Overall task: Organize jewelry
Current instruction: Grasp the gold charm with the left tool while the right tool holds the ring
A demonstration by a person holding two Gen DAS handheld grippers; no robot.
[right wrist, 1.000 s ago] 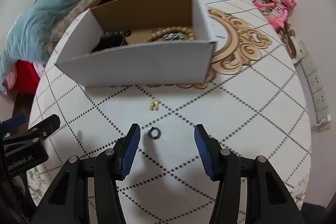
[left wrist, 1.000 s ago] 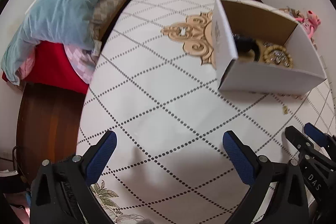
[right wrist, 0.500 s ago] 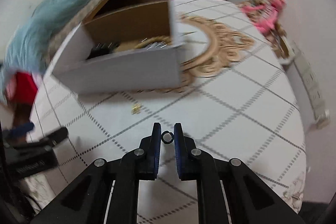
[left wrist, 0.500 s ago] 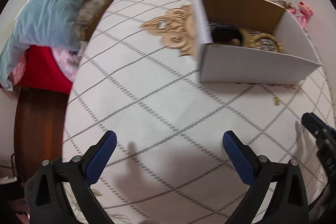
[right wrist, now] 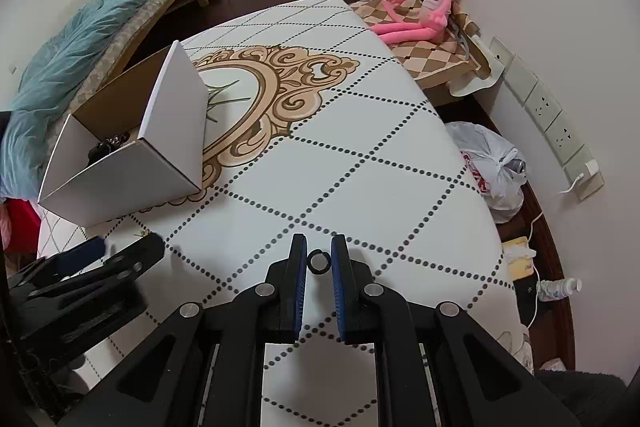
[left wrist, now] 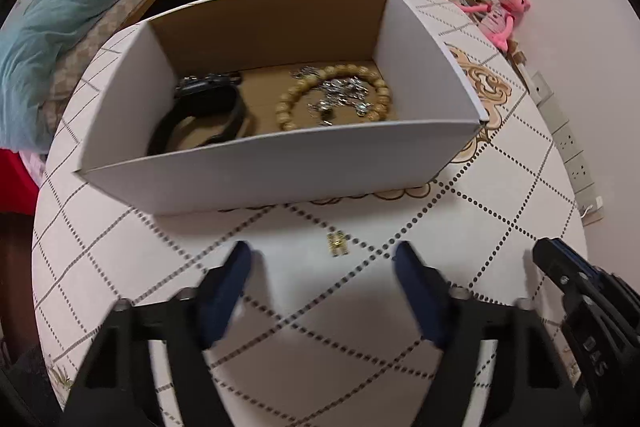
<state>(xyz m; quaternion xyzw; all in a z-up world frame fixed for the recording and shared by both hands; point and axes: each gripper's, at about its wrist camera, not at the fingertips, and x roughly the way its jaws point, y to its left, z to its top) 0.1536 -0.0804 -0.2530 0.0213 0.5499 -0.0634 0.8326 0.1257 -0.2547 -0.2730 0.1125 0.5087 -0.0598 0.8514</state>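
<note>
My right gripper (right wrist: pixel 319 259) is shut on a small dark ring (right wrist: pixel 319 261), held above the white patterned table (right wrist: pixel 360 167). The open white cardboard box (left wrist: pixel 280 163) stands in front of my left gripper (left wrist: pixel 324 267), which is open and empty. Inside the box lie a black strap (left wrist: pixel 200 107), a beaded wooden bracelet (left wrist: pixel 336 95) and silver chain jewelry (left wrist: pixel 340 95). A small gold piece (left wrist: pixel 338 242) lies on the table between the left fingertips and the box. The box also shows at the left in the right wrist view (right wrist: pixel 132 155).
A pink plush toy (right wrist: pixel 424 11) sits on a checked bag by the wall. A white plastic bag (right wrist: pixel 492 167) lies on the floor at the right. A bed with a blue quilt (right wrist: pixel 72 75) is at the left. The right gripper's tip (left wrist: pixel 560 267) shows at the right.
My right gripper closed on the ring, lifted it and swung right. My left gripper moved right to face the box and the gold piece.
</note>
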